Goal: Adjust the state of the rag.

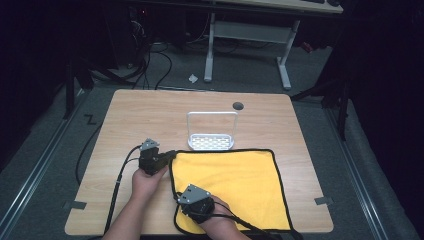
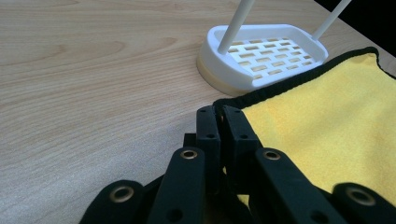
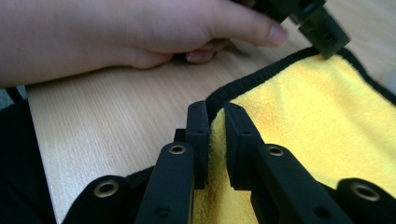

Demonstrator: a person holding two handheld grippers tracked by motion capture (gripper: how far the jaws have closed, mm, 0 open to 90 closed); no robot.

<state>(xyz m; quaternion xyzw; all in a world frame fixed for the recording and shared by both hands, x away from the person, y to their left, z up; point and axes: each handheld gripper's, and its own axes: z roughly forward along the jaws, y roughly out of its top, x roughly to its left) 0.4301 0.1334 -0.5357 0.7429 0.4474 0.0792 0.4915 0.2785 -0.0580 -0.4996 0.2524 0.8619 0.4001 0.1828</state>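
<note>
a square yellow microfibre cloth with a black stitched hem (image 1: 235,187) lies flat on the near right part of the light wooden table (image 1: 135,115), its near edge close to the table's near edge and its right edge short of the table's right edge; the left gripper (image 1: 169,156) sits at the cloth's far left corner, jaws pressed together on the black hem there, as the left gripper view shows with the corner (image 2: 224,105) caught between the tips; the right gripper (image 1: 186,202) is at the cloth's left edge nearer the person, its jaws clamped on a raised fold of the yellow cloth (image 3: 215,135), a thin strip of fabric showing between them; the person's left hand (image 3: 140,35) rests on the bare wood just left of the cloth; a white plastic slotted rack with a tall wire hoop handle (image 1: 211,134) stands just beyond the cloth's far edge, its base nearly touching the hem, and is the one thing close on the far side; a small dark round hole (image 1: 238,106) sits in the table farther off; the left half and the far strip of the table are bare wood, and there is a narrow bare margin right of the cloth; beyond the table, grey carpet (image 1: 240,75) and a white desk frame (image 1: 247,35).
</note>
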